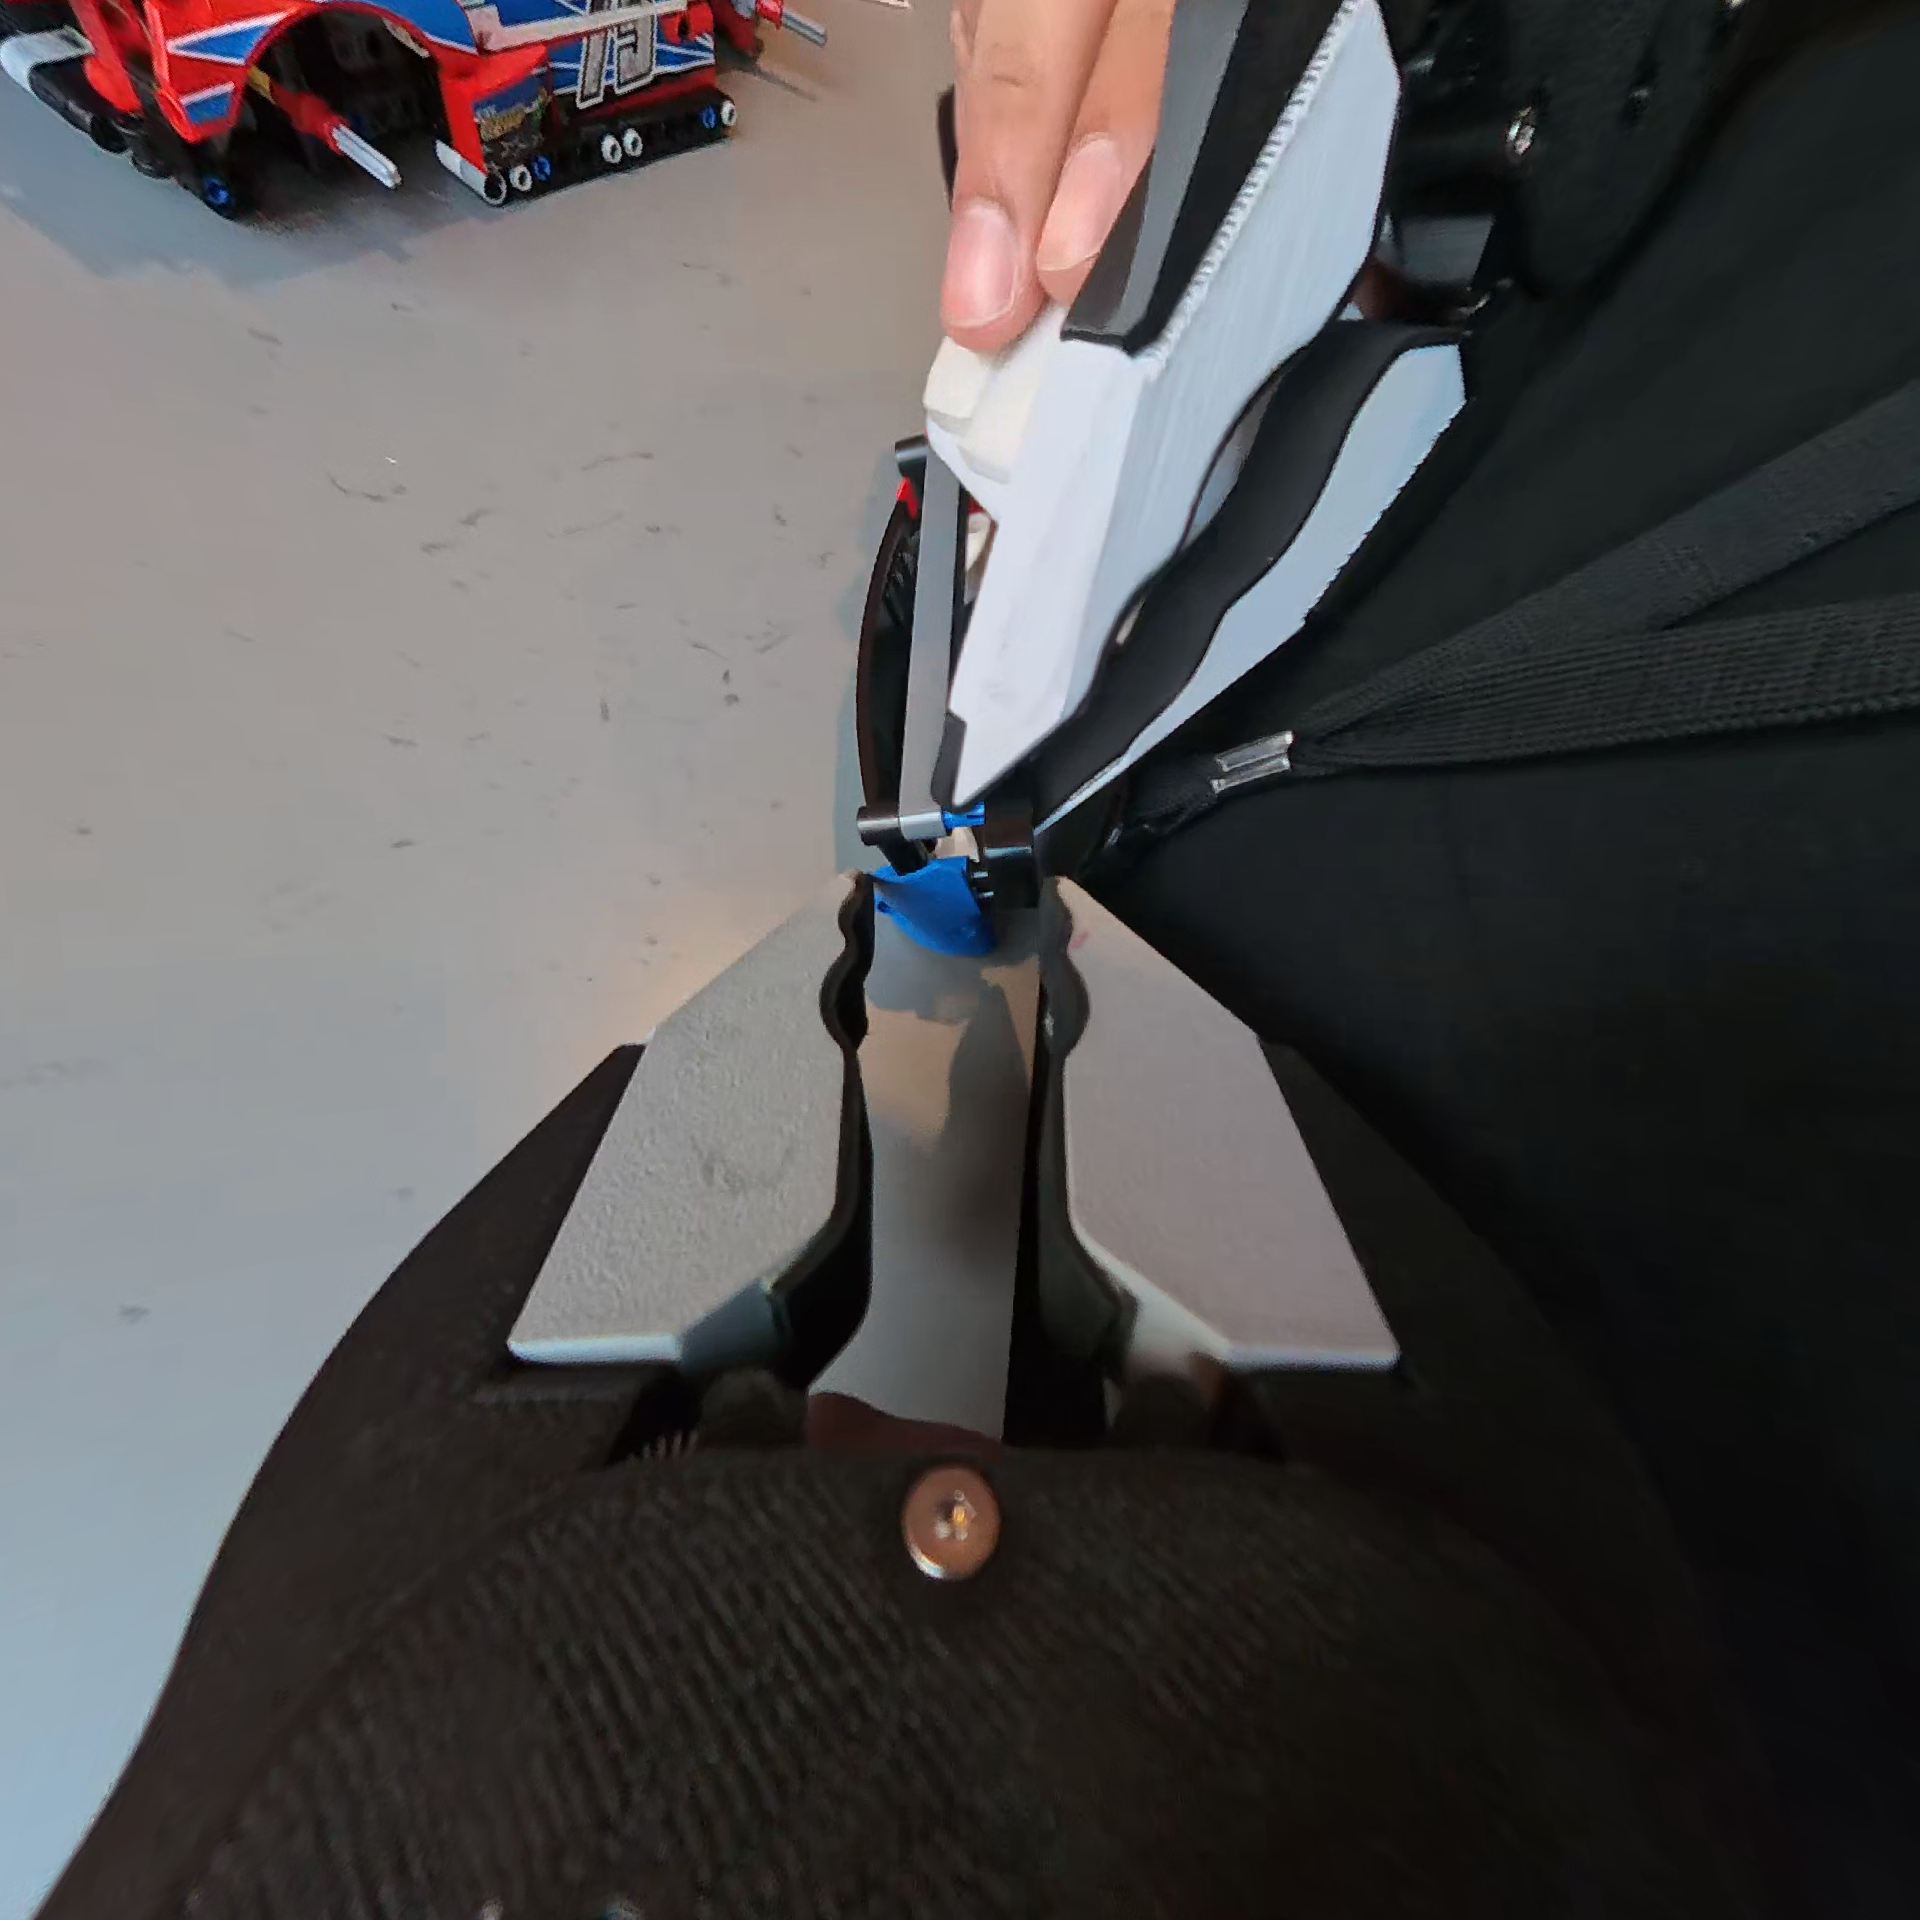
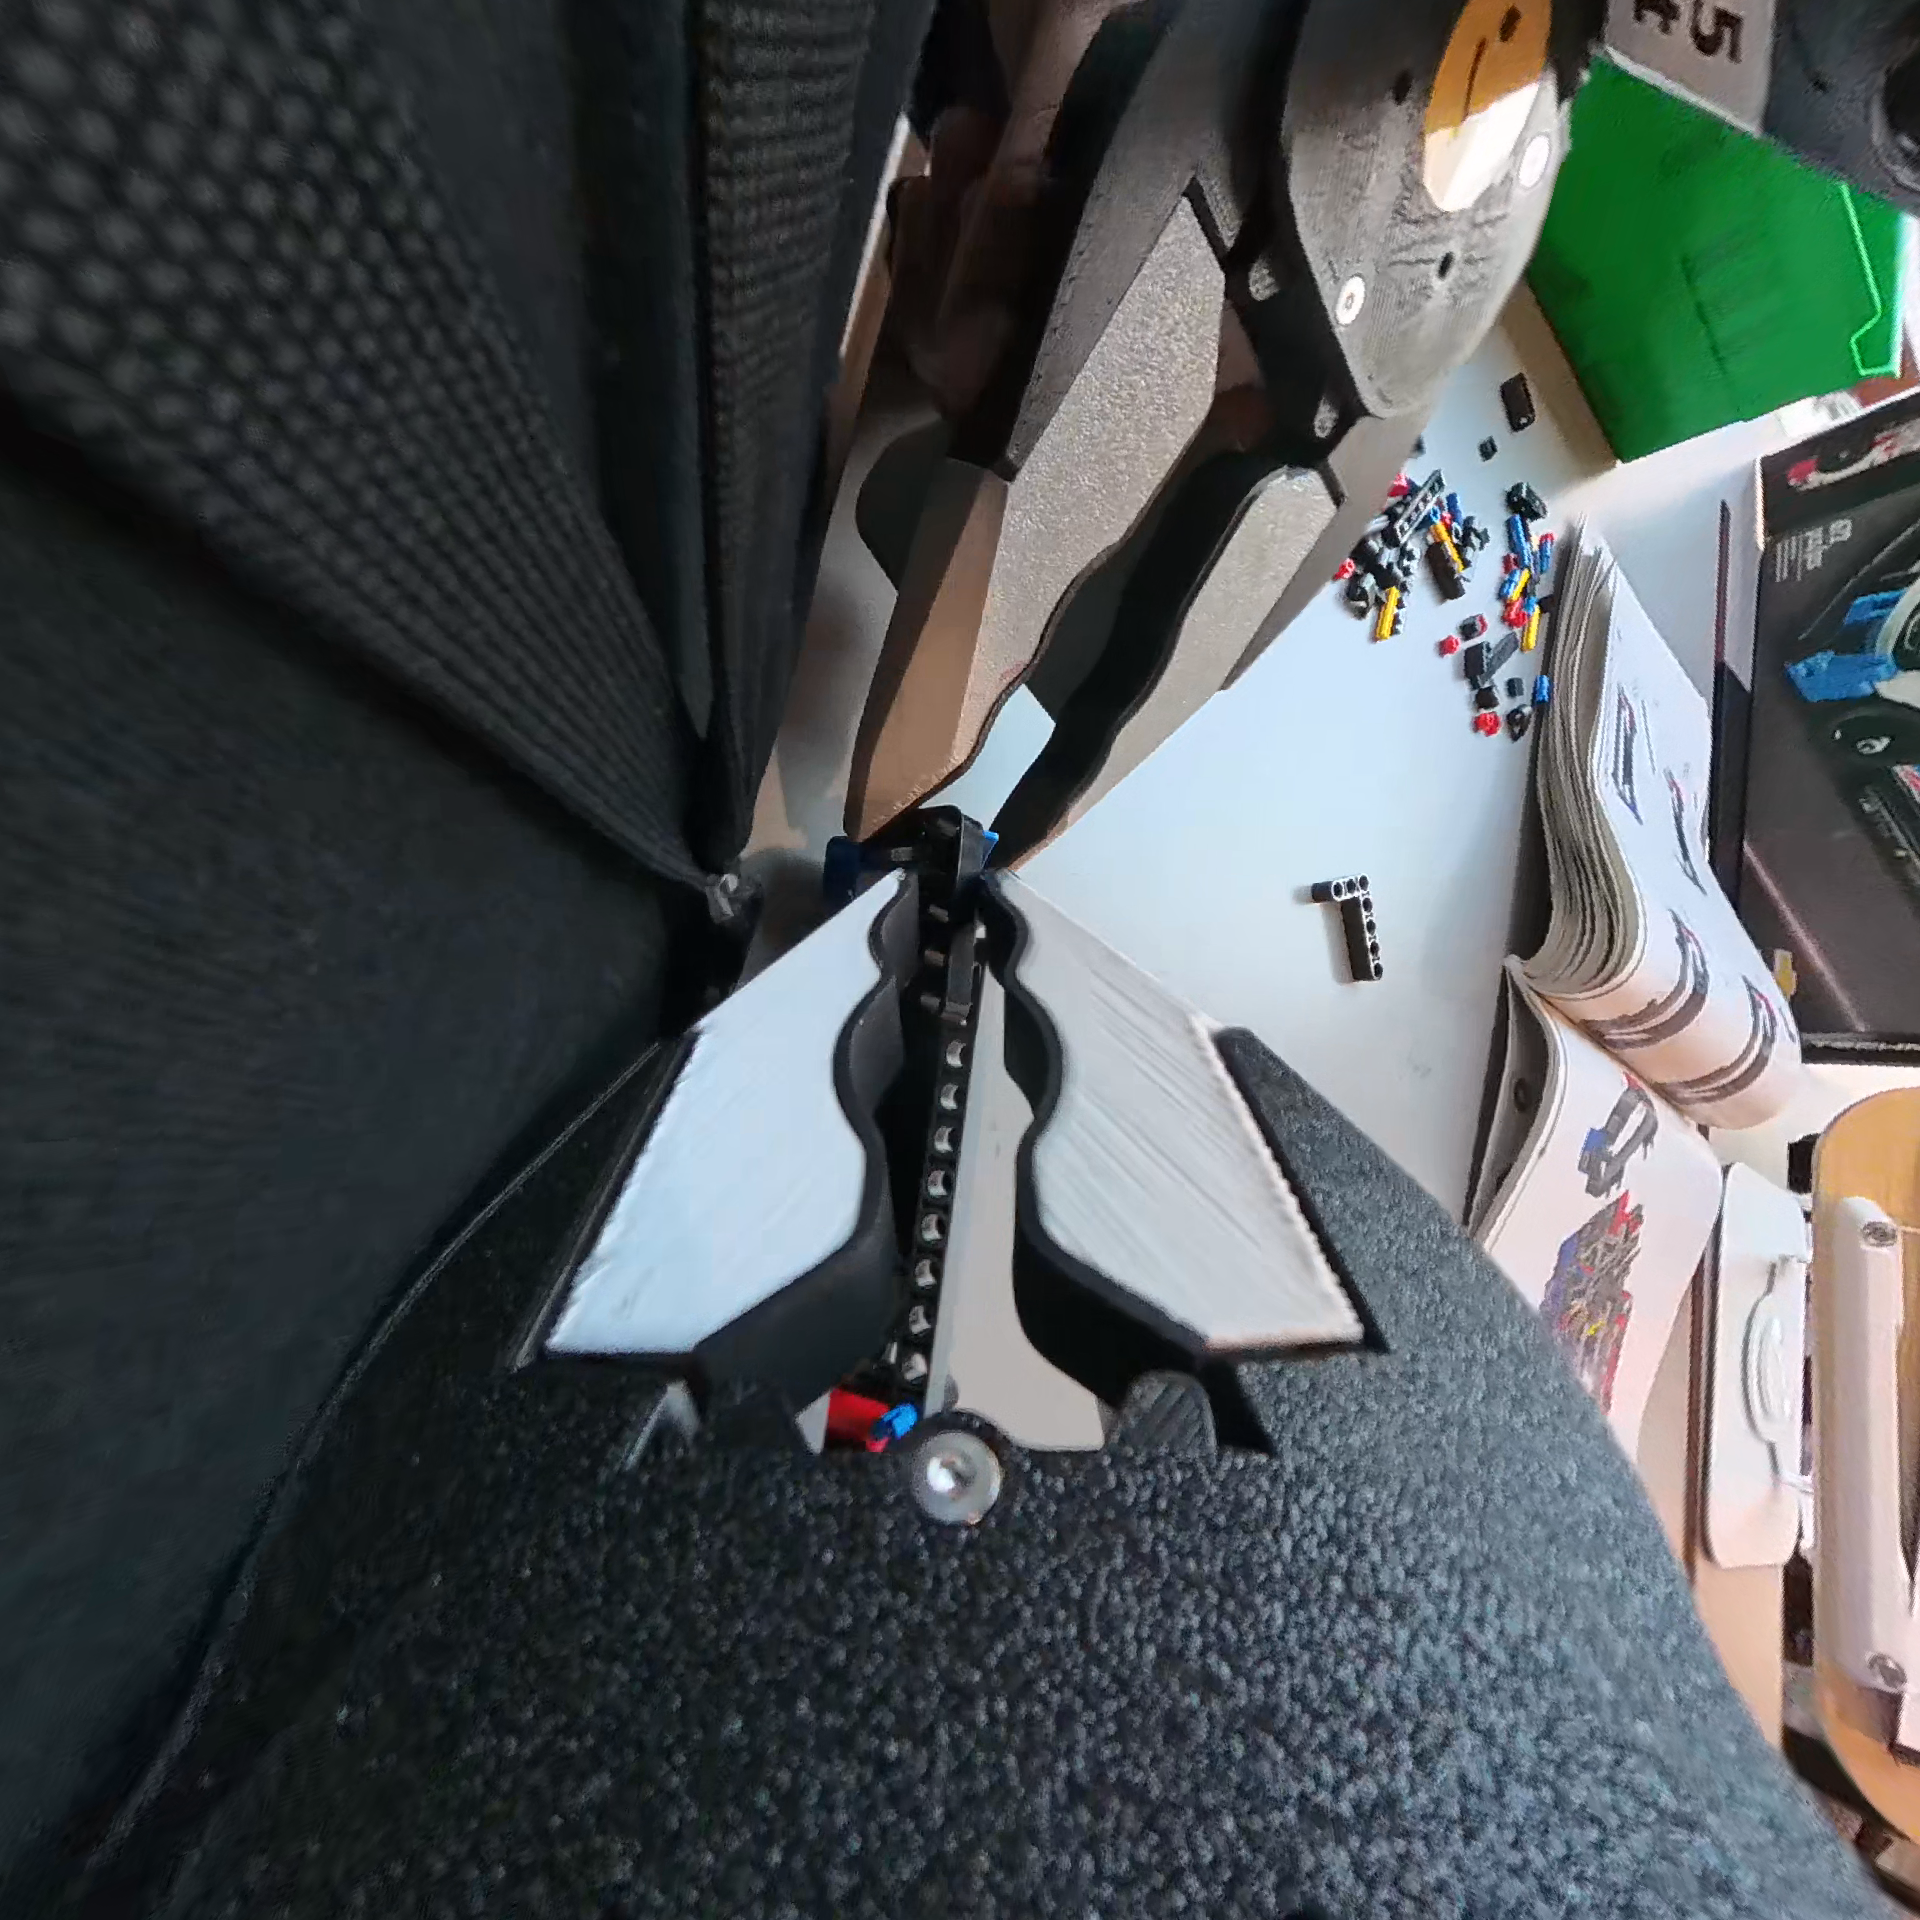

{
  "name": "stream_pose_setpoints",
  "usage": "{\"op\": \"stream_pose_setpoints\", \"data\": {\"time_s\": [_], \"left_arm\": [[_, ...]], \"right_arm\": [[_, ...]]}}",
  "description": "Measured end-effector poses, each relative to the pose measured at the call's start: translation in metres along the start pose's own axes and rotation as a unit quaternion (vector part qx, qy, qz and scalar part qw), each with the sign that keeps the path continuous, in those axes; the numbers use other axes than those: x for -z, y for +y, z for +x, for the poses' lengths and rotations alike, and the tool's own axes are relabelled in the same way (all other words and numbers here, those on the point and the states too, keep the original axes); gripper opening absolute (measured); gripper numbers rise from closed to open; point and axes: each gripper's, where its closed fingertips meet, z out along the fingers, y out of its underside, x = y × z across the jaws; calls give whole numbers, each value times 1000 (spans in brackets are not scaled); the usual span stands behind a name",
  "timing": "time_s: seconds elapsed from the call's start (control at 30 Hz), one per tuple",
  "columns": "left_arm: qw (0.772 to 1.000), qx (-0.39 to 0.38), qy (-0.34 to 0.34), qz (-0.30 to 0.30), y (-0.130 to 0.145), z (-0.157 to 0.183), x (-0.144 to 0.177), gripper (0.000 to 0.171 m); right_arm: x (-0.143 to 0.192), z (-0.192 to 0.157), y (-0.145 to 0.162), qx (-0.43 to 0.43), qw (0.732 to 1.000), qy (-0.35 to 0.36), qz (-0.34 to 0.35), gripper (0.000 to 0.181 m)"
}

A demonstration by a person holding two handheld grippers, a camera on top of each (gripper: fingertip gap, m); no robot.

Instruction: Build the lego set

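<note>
Bright, even daylight; wide-angle bending at the edges; nearby gripper bodies soft-focused; faint shadows on the pale table [image 1: 312, 727].

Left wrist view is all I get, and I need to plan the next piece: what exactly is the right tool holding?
Observer: The right tool is shut on a long black beam with a row of holes, which runs back through the tool toward its camera.
Operator: Any spare parts within sight on that side?
Observer: Yes. A black L-shaped beam lies alone on the white table, nearer the tool than a scatter of small pieces.
</note>
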Motion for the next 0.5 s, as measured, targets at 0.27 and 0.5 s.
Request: {"op": "stream_pose_setpoints", "data": {"time_s": [0.27, 0.5], "left_arm": [[1000, 2, 3, -4, 0, 3, -3, 28], [1000, -1, 19, 3, -1, 11, -2, 26]], "right_arm": [[0, -2, -2, -15, 1000, -11, 14, 9], [3, -7, -4, -81, 996, -26, 41, 7]]}}
